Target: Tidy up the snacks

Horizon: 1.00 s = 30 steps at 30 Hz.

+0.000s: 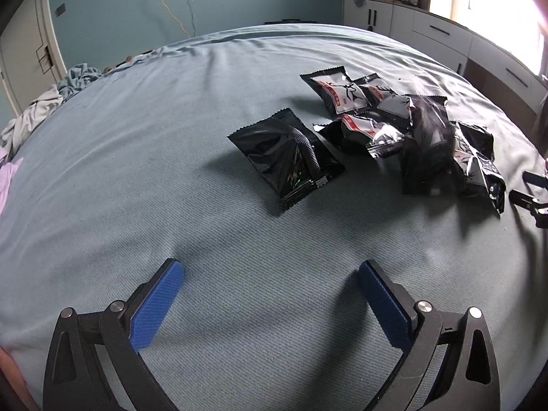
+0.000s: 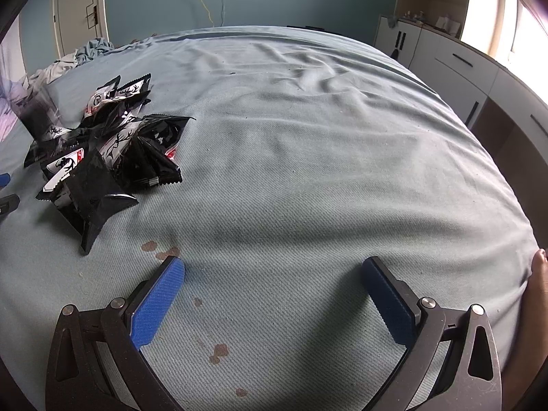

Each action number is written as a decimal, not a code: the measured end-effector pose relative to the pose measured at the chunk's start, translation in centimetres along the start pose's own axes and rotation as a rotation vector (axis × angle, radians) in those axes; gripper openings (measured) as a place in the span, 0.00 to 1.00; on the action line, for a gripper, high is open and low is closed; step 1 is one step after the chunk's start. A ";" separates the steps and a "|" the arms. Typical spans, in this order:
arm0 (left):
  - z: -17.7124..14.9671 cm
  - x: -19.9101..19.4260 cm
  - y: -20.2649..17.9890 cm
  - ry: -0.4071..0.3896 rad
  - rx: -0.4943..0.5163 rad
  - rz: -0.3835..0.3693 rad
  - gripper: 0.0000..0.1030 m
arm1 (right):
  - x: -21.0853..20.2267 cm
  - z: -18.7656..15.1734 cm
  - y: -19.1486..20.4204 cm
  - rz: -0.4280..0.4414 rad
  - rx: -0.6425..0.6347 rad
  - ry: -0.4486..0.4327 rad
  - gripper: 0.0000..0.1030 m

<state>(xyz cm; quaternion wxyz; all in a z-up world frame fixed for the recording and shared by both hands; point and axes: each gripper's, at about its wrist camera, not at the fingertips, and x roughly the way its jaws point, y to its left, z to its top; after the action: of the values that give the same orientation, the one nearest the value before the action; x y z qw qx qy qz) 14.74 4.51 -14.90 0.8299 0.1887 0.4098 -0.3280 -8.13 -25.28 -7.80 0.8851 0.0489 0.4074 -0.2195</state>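
A heap of black snack packets with white and red labels [image 1: 411, 130] lies on the grey-blue bed sheet [image 1: 171, 171], ahead and to the right of my left gripper [image 1: 270, 267]. One black packet [image 1: 284, 154] lies alone, just left of the heap. One packet in the heap [image 1: 428, 137] looks blurred. My left gripper is open and empty, low over the sheet. In the right wrist view the heap [image 2: 102, 147] lies to the far left. My right gripper [image 2: 274, 267] is open and empty over bare sheet [image 2: 308, 171].
White drawers [image 1: 445, 34] and a bright window stand beyond the bed's right side. Crumpled clothes [image 1: 51, 102] lie at the far left edge. Brown stains [image 2: 219, 349] mark the sheet near my right gripper. The other gripper's tip [image 1: 531, 198] shows at the right edge.
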 end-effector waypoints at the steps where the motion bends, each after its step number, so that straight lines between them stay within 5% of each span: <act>1: 0.0 0.0 0.0 0.000 -0.001 -0.001 1.00 | 0.0 0.0 -0.1 0.003 0.002 0.000 1.00; 30: 0.1 0.1 0.0 0.000 -0.001 0.001 1.00 | 0.0 -0.1 0.1 -0.005 -0.005 -0.003 1.00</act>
<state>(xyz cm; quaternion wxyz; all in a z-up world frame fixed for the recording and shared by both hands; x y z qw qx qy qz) 14.84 4.40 -14.91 0.8301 0.1884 0.4099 -0.3276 -8.12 -25.14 -7.89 0.8854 0.0451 0.4067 -0.2207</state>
